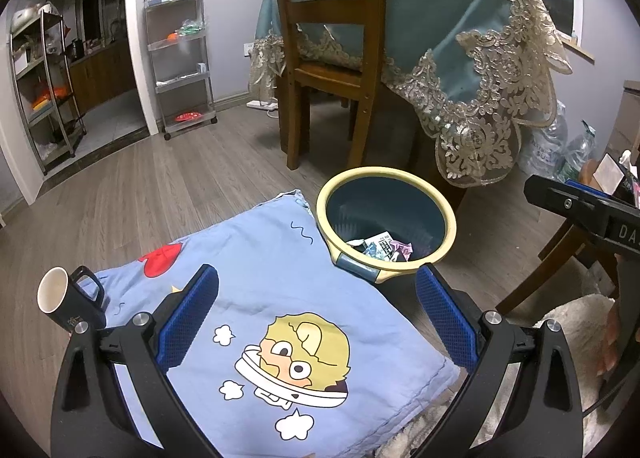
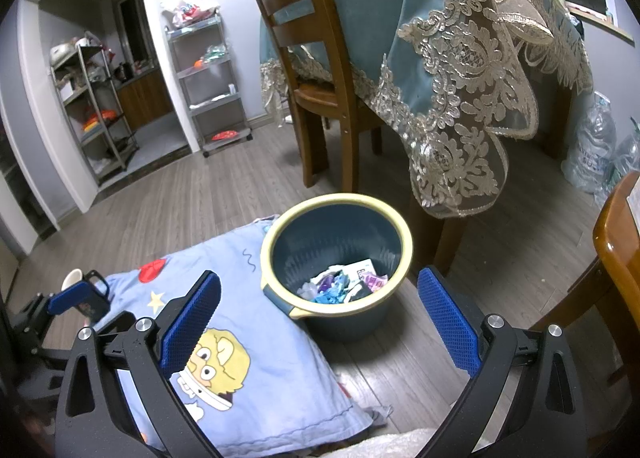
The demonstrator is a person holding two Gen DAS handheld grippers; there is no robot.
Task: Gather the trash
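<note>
Left gripper (image 1: 316,314): we hold it wide open, empty, over the blue cushion (image 1: 280,318).
Right gripper (image 2: 320,318): also spread wide, gripping nothing.
Trash (image 2: 344,282): in the bin (image 2: 280,230), just ahead of both our grippers.

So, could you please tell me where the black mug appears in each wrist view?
Left wrist: black mug at far left, on the blue blanket's left edge.
Right wrist: black mug at lower left, partly behind the left gripper.
Shared landmark: the yellow-rimmed trash bin.
</note>
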